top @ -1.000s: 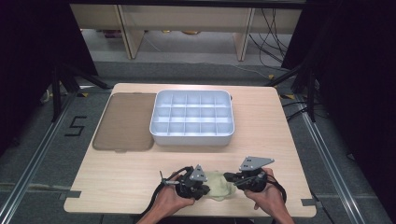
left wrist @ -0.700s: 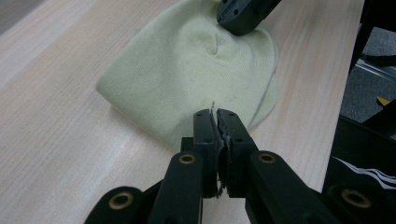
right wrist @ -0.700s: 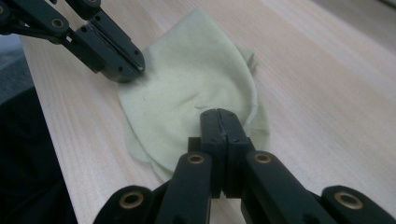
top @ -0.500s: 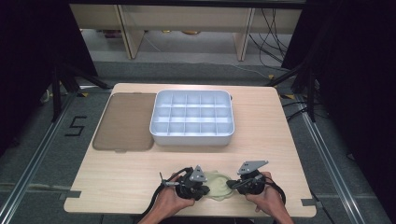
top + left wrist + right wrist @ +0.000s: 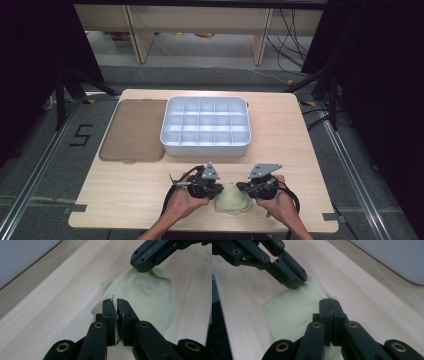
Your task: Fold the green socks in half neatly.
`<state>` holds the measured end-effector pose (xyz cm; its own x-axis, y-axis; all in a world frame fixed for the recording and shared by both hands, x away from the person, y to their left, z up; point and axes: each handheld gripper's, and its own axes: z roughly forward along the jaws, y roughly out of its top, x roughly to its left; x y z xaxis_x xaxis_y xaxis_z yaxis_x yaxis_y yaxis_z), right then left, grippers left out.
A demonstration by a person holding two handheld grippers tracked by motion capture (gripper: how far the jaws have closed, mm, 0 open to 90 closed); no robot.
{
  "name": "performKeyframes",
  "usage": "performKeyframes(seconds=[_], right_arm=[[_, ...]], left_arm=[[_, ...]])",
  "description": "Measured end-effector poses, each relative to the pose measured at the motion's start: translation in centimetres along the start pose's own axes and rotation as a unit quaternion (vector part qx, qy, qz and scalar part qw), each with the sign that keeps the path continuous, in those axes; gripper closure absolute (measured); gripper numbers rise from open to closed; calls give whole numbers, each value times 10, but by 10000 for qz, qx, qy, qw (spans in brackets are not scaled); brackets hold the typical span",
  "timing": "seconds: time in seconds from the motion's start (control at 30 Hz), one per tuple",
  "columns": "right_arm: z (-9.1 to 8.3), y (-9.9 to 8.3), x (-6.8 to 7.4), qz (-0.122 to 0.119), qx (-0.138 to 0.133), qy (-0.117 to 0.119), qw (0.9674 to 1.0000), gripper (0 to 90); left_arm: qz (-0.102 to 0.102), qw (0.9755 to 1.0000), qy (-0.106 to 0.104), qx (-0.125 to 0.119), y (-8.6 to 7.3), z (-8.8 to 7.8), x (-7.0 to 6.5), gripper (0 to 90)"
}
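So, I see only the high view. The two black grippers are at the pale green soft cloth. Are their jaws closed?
Observer: In the left gripper view, the left gripper has its jaws closed, with the pale green soft cloth under their tips.
Operator: And the right one?
Observer: In its own view, the right gripper is fully shut over the cloth's near edge.
Operator: Is the cloth flat?
Observer: No; the left gripper view shows a raised fold with a small crease in the middle.
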<state>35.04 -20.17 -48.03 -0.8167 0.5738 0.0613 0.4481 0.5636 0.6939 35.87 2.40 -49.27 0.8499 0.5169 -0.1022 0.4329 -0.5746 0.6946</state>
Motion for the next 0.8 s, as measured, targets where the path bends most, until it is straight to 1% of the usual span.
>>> performKeyframes(seconds=[0.03, 0.07, 0.1, 0.13, 0.17, 0.2, 0.23, 0.27, 0.3, 0.33, 0.37, 0.4, 0.43, 0.47, 0.5, 0.53, 0.57, 0.6, 0.63, 0.67, 0.7, 0.73, 0.77, 0.8], right_arm=[[3, -1, 0, 54, -17, -28, 10000, 900], [3, -2, -3, 11, 95, 19, 10000, 900], [3, -4, -3, 94, 141, -37, 9999, 900], [4, -8, -6, 156, 188, -42, 9997, 900], [4, -8, -6, 156, 188, -42, 9997, 900], [4, -9, -7, 134, 217, -47, 9997, 900], [6, -12, -8, 143, 160, -74, 9997, 900], [7, -13, -9, 207, 209, -23, 9996, 900], [8, -15, -10, 191, 229, -68, 9995, 900], [6, -15, -11, 185, 340, -29, 9992, 900], [6, -16, -11, 230, 327, -7, 9992, 900], [7, -17, -11, 220, 227, -60, 9995, 900], [6, -16, -12, 233, 231, -52, 9994, 900], [4, -16, -12, 193, 293, -29, 9994, 900], [5, -17, -12, 226, 197, -66, 9995, 900], [2, -16, -12, 260, 319, -41, 9991, 900], [2, -19, -12, 254, 245, -69, 9994, 900], [2, -19, -12, 254, 245, -69, 9994, 900], [-3, -20, -14, 287, 149, -11, 9995, 900], [-6, -20, -13, 294, 48, -48, 9995, 900], [-6, -20, -13, 294, 48, -48, 9995, 900], [-13, -19, -13, 249, 24, -41, 9997, 900], [-17, -18, -10, 246, -49, 6, 9997, 900], [-20, -17, -7, 219, -134, 71, 9996, 900]], left_arm=[[-35, 10000, 10, -7, -1, 2, 1, 847], [-24, 10000, 6, 53, -2, 3, 3, 848], [-35, 10000, -19, 61, -3, 5, 4, 848], [200, 9993, -42, 298, -4, 4, 7, 847], [200, 9993, -42, 298, -4, 4, 7, 848], [244, 9993, -55, 279, -4, 5, 7, 848], [213, 9994, -67, 276, -4, 5, 7, 847], [72, 9996, -64, 250, -5, 5, 7, 848], [150, 9996, -69, 249, -4, 4, 9, 847], [84, 9997, -57, 241, -5, 5, 9, 847], [121, 9996, -48, 243, -5, 5, 10, 847], [121, 9996, -48, 245, -5, 5, 10, 847], [120, 9997, -49, 228, -5, 5, 10, 847], [-48, 9999, -29, 88, -6, 7, 8, 846], [-85, 9999, -35, 52, -6, 8, 8, 845], [-53, 9999, -44, 88, -6, 7, 8, 845], [-28, 9999, -21, 104, -6, 7, 8, 845], [-28, 9999, -21, 104, -6, 7, 8, 845], [-75, 9999, -6, 68, -6, 7, 7, 843], [16, 9999, -18, 148, -6, 6, 9, 843], [16, 9999, -18, 148, -6, 6, 9, 843], [-90, 9999, -39, 62, -6, 7, 8, 843], [-35, 9999, -49, 83, -6, 7, 9, 843], [-25, 9999, -31, 103, -6, 7, 9, 843]])
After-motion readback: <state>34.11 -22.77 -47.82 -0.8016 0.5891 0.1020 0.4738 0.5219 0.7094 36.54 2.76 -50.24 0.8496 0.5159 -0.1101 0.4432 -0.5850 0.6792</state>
